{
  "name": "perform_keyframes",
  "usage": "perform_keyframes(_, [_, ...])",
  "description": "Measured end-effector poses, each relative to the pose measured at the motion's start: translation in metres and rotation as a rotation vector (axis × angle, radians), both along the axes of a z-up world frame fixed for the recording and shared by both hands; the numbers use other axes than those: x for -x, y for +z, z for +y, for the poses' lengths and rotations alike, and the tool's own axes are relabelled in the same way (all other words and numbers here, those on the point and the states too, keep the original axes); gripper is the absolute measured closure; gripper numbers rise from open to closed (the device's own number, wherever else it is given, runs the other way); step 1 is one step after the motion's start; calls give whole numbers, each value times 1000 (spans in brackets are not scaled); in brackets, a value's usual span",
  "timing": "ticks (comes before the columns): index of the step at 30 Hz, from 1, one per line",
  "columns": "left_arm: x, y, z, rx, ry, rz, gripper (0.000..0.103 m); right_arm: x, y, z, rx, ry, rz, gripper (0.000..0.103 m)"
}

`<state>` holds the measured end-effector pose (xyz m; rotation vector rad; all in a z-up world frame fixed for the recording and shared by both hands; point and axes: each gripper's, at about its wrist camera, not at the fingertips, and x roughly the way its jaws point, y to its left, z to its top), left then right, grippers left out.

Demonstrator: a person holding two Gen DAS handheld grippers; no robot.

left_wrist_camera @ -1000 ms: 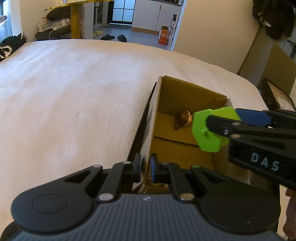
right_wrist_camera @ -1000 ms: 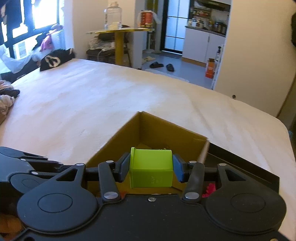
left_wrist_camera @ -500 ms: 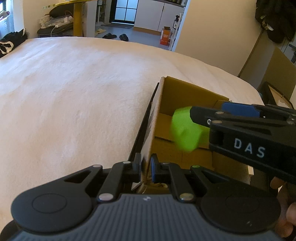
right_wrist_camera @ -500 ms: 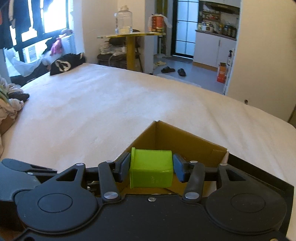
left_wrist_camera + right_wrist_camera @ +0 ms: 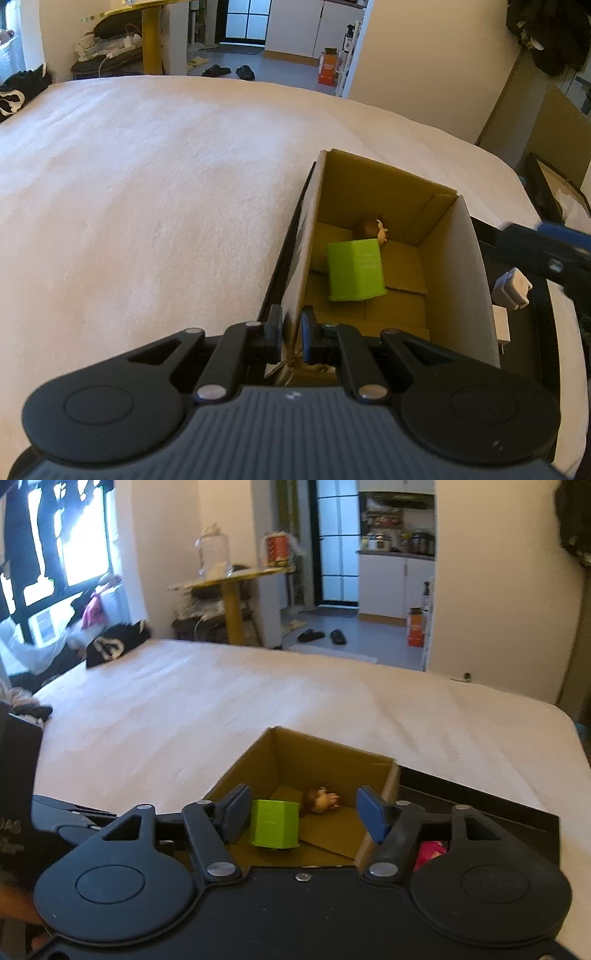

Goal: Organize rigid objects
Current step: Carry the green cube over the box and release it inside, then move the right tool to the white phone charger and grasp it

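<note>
**Green block dropped, right jaws clear**

We see the green block (image 5: 275,823) lying on the cardboard box (image 5: 454,280) floor, lower centre of the right wrist view, below our right gripper (image 5: 304,814), whose jaws have just been opening, nothing between them. Our left gripper (image 5: 291,334) pinches the box's left wall.

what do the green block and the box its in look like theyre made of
Green block: looks like hard plastic, matte and even in colour, with crisp edges and faint raised lettering on one face; possibly 3D printed, hard to be sure.
Box: corrugated cardboard, dull brown inside with a paler outer face, showing fold creases, seamed bottom flaps and a thin raw edge along the rim.
</note>
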<state>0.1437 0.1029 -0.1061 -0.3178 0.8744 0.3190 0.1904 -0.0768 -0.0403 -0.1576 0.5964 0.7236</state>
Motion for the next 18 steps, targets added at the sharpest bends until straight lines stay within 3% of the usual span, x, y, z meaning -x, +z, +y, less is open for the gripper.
perform_keyframes(15, [0,7,-12,-106,17,25,84,-7,-22,-58,-75,-143,29,38])
perform_keyframes(18, [1,13,-14,-132,24,24,75,-10,-30,-64,-95,-163,54,38])
